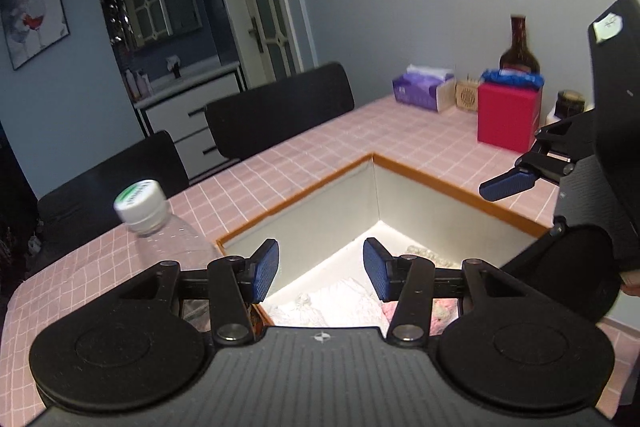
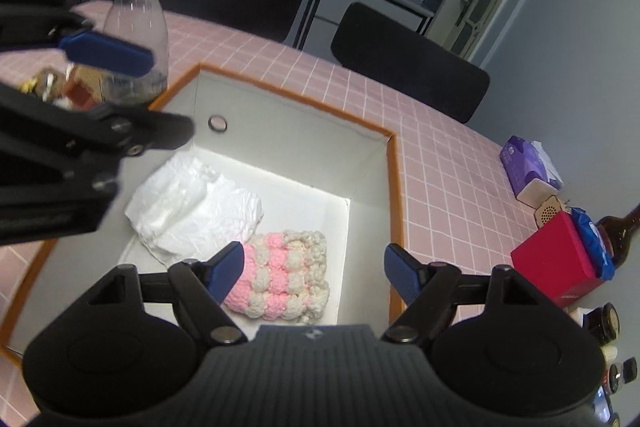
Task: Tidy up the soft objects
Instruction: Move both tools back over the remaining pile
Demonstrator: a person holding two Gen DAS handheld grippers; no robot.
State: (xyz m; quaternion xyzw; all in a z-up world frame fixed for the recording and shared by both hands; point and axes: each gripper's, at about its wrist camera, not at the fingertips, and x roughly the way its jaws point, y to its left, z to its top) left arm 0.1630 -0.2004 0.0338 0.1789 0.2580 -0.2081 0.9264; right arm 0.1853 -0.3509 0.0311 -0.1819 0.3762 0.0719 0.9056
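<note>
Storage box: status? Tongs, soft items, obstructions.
Left tongs and right tongs open, empty, above box. White cloth and pink knit lie inside. Water bottle beside rim.

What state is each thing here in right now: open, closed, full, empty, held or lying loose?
Left hand-held gripper: open, holding nothing.
Right hand-held gripper: open, holding nothing.
Storage box: open, no lid on it.
White cloth: crumpled, lying loose in the box.
Pink-and-white knitted piece: lying flat in the box beside the cloth.
Plastic bottle: upright, capped, apparently empty.
Tissue box: open, tissue sticking out.
</note>
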